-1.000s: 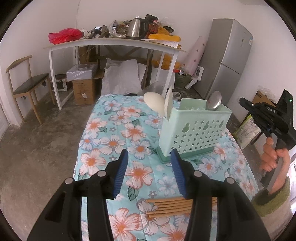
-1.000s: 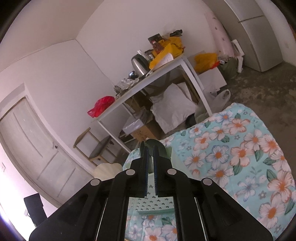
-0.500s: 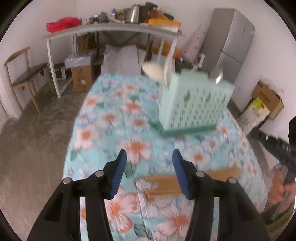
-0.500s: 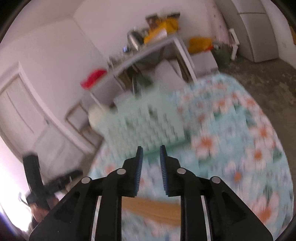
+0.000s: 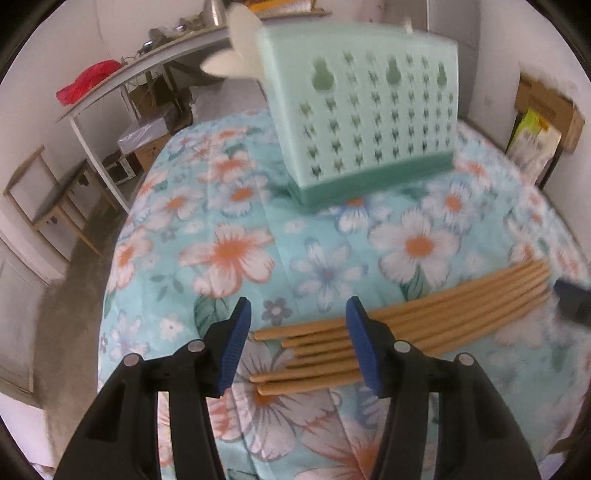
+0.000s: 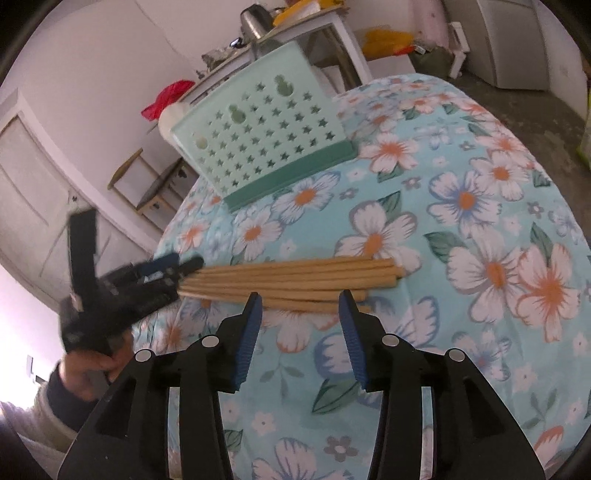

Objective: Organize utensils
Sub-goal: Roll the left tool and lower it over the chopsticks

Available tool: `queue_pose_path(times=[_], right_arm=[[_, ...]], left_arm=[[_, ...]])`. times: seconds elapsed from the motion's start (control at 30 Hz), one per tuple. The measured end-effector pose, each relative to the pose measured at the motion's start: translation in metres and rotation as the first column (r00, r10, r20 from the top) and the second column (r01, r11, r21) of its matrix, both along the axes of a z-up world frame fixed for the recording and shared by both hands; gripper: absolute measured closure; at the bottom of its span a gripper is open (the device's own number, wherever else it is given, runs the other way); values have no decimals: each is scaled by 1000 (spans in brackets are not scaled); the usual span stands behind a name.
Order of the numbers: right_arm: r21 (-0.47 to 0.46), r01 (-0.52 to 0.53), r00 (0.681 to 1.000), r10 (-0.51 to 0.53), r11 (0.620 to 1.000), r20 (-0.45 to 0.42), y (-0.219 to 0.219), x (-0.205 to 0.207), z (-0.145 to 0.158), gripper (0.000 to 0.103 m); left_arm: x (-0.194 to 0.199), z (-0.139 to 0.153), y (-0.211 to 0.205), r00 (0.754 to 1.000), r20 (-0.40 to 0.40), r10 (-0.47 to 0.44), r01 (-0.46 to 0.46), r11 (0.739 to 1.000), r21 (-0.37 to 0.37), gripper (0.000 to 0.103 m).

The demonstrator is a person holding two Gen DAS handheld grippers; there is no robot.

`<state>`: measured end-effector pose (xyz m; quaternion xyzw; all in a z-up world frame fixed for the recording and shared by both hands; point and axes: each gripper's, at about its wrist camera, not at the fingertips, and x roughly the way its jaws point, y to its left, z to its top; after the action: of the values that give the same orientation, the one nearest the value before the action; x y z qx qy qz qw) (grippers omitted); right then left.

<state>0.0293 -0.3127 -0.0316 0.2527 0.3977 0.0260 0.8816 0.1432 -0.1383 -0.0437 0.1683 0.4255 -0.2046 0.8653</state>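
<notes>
A bundle of several wooden chopsticks [image 5: 406,325] lies flat on the flowered tablecloth [image 5: 229,254]; it also shows in the right wrist view [image 6: 295,277]. Behind it stands a mint-green perforated utensil holder [image 5: 369,118], also in the right wrist view [image 6: 266,144], with white spoons [image 5: 240,40] sticking out. My left gripper [image 5: 297,341] is open, low over the chopsticks' left ends. My right gripper [image 6: 300,332] is open, just in front of the bundle's middle. The left gripper also shows in the right wrist view [image 6: 162,275] at the bundle's left end.
A white side table [image 5: 140,74] with clutter, a red bag [image 5: 88,75] and a kettle [image 6: 255,20] stands behind the table. A wooden chair [image 5: 44,199] is at the left. A fridge [image 6: 513,40] and cardboard boxes [image 5: 546,110] are at the right.
Both grippers have dropped down toward the chopsticks. The right gripper has opened from nearly shut. The left gripper has stayed open and moved closer to the bundle.
</notes>
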Motion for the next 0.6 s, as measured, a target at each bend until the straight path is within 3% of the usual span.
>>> queue_pose_path(times=[0.23,0.6], right_arm=[[57,10,1000,-11,998,17,-14,-1,0,59],[186,-79,997,78,979,11,1,-3,-23,59]], left_arm=[[-35,0,4,996,63,-61,58,997,54,51],[-67,2,30,998,33,-55,56,998,-16,47]])
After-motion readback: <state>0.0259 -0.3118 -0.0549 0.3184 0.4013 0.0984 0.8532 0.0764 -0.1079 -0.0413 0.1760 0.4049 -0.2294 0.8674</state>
